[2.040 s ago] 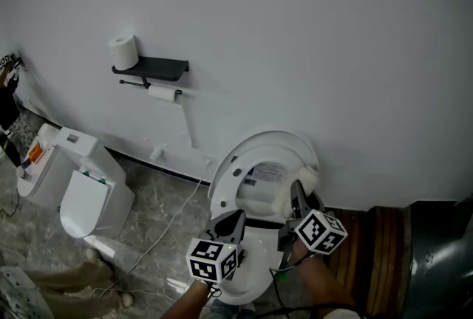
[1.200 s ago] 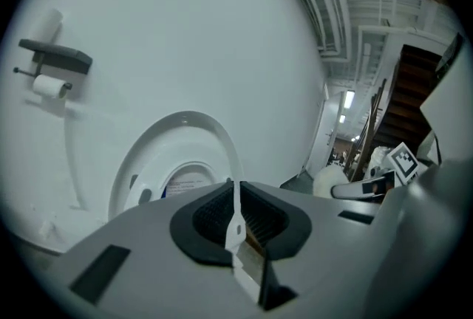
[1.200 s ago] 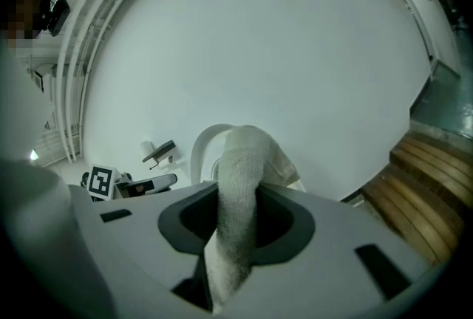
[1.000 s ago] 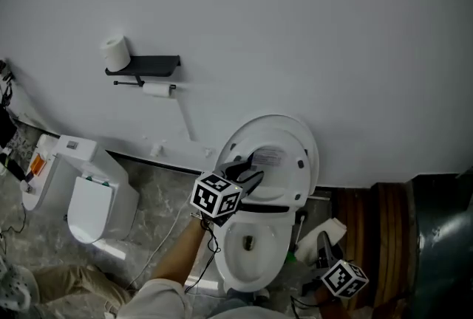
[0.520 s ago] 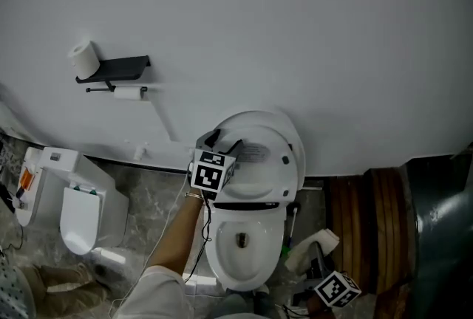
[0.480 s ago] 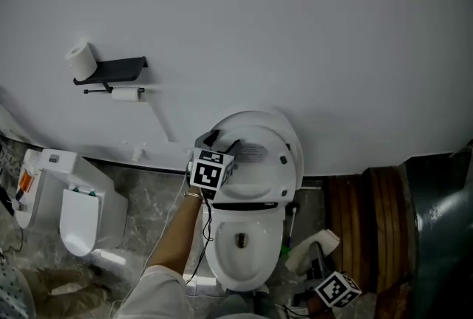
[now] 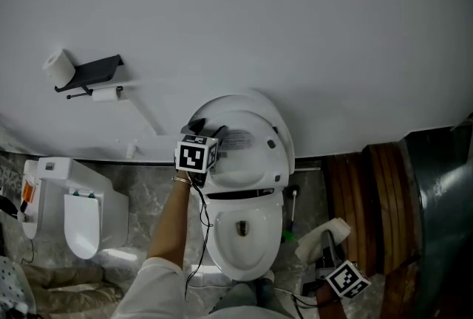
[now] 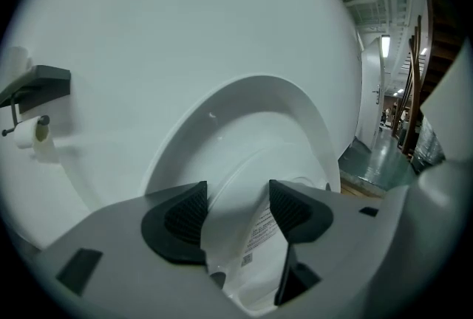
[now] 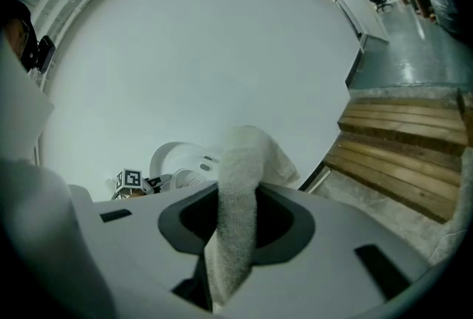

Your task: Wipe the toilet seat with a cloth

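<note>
The toilet seat (image 7: 247, 162) stands tipped up against the wall (image 7: 295, 29). Its long axis runs from 12 to 6 o'clock in my head view, with the open bowl (image 7: 244, 240) below it at 6 o'clock. I believe the labelled face I see is the seat folded onto the lid, though I cannot separate the two from here.

My left gripper (image 7: 205, 127) sits at the seat's 9 o'clock edge, pointing toward 12. Its jaws are spread wide with nothing between the pads; through the gap I see only the raised seat behind. I can't tell whether it touches the rim or is just beside it.

The cloth (image 7: 323, 236) is well apart, at about 4 o'clock from the seat, beside the bowl. It is pinched in my right gripper (image 9: 236, 218), whose jaws press on its middle so the loose end stands up toward 1 o'clock.

From the right gripper the seat lies at roughly 10 o'clock. So the nearer hand is empty and the farther hand carries the cloth. I judge the coming move is a reach with the right hand up and left across the bowl.
</note>
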`<state>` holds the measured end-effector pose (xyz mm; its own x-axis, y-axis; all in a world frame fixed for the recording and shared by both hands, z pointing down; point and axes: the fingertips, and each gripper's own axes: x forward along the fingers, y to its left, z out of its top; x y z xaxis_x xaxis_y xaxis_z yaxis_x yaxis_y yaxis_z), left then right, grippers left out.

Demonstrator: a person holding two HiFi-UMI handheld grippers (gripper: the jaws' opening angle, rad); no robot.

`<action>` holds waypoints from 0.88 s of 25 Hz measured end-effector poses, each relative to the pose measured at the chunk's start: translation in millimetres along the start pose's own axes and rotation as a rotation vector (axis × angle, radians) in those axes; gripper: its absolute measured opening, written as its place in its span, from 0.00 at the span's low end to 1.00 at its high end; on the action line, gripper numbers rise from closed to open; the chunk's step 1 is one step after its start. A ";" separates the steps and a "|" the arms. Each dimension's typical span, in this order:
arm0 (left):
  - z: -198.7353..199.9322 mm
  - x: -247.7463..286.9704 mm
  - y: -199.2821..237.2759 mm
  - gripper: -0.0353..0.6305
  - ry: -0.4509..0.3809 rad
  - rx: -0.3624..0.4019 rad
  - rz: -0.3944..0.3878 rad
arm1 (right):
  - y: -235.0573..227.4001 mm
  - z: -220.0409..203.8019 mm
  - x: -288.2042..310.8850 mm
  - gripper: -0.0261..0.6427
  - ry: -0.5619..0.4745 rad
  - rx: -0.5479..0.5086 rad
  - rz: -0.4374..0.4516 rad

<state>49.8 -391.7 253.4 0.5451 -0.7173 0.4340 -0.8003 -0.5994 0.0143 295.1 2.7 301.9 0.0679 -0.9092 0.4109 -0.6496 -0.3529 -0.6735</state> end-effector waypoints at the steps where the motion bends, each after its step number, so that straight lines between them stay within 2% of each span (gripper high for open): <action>1: -0.6 -1.4 -0.3 0.48 -0.005 -0.012 0.007 | -2.3 -2.1 2.1 0.19 0.008 0.009 0.005; 5: -1.9 -11.0 -1.1 0.46 -0.027 -0.074 0.027 | 11.8 -5.4 12.7 0.19 0.031 0.027 0.058; 10: -4.4 -29.1 -13.3 0.46 -0.005 -0.074 0.038 | 27.4 -8.2 13.4 0.19 0.064 0.054 0.119; 13: -9.7 -46.3 -22.0 0.46 0.006 -0.069 0.040 | 29.2 -0.7 6.5 0.19 0.049 0.046 0.133; 16: -15.5 -65.5 -33.4 0.46 -0.009 -0.066 0.028 | 26.4 9.7 0.7 0.19 0.013 0.037 0.125; 19: -19.5 -87.5 -46.9 0.45 -0.032 -0.063 0.006 | 25.8 9.6 -1.1 0.19 0.011 0.084 0.106; 22: -28.8 -111.1 -58.2 0.45 -0.043 -0.075 -0.024 | 38.6 11.0 -0.9 0.19 0.006 0.042 0.155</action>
<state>28.7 -266.9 230.2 0.5733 -0.7185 0.3937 -0.8024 -0.5895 0.0926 278.3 -12.5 268.8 -0.0354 -0.9520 0.3039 -0.6194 -0.2177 -0.7543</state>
